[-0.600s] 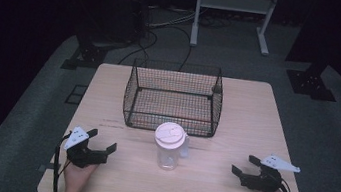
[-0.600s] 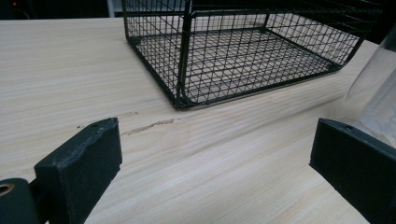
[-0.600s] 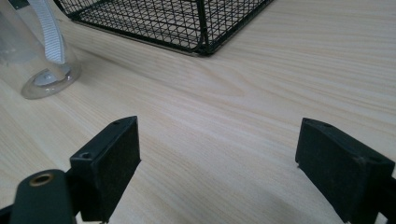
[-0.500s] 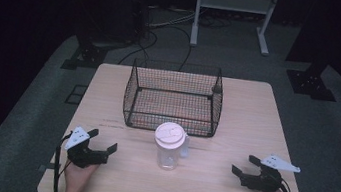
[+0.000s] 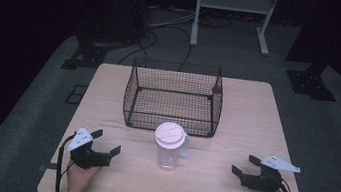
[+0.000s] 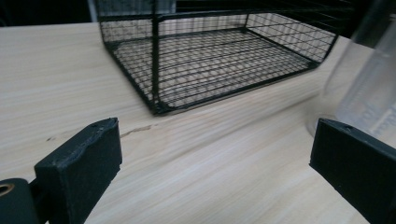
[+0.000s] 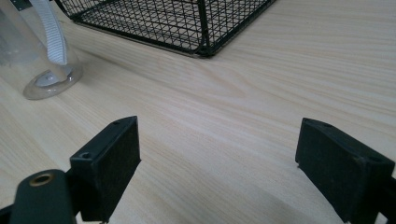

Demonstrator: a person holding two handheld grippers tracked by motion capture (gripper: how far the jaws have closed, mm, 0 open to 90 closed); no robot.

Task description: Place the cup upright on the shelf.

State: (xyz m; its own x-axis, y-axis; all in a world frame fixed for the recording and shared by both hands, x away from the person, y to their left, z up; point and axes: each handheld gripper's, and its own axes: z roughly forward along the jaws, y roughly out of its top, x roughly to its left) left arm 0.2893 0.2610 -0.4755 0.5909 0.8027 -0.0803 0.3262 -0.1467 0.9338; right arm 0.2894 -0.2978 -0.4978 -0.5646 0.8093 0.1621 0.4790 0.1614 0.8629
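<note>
A clear bottle [image 5: 168,151] with a white lid [image 5: 170,135] and a white strap stands upright near the table's front middle. Just behind it sits a black wire basket [image 5: 172,101], with nothing in it. My left gripper [image 5: 105,142] rests open at the front left, jaws wide apart, the bottle [image 6: 369,88] off its right jaw. At the front right my right gripper [image 5: 244,165] is open too, holding nothing. In the right gripper view the bottle's base [image 7: 49,81] and strap [image 7: 53,35] lie far left, the basket [image 7: 187,21] ahead.
The light wooden table [image 5: 245,121] stands on grey floor. Beyond its far edge are a white metal frame [image 5: 230,13], cables and dark stands. Bare tabletop lies on both sides of the basket.
</note>
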